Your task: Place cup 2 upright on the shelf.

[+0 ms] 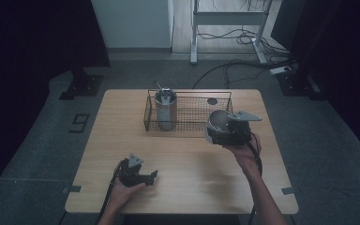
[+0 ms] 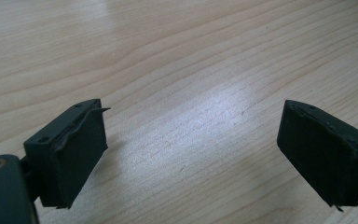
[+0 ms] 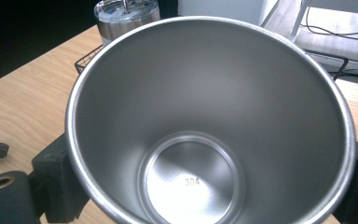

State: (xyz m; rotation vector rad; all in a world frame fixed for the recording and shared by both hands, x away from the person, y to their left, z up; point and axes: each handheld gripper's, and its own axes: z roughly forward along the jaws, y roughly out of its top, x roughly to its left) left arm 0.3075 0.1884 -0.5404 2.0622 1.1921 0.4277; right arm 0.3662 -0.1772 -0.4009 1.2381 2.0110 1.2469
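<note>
A bare steel cup (image 1: 217, 123) is held tilted above the table, just in front of the right end of the black wire basket (image 1: 192, 120). My right gripper (image 1: 215, 132) is shut on it, one jaw on each side of the wall. In the right gripper view I look into the empty cup (image 3: 205, 116), stamped 304 on its bottom. A lidded steel tumbler (image 1: 166, 110) with a straw stands upright in the basket's left end, and its top (image 3: 126, 16) shows beyond the cup. My left gripper (image 1: 152, 176) rests low at the table's front left, open (image 2: 193, 149), with bare wood between its jaws.
A small dark round thing (image 1: 212, 101) lies in the basket's right part. The wooden table (image 1: 122, 140) is bare between the two grippers. Cables and a desk frame (image 1: 227, 28) stand on the floor beyond the table.
</note>
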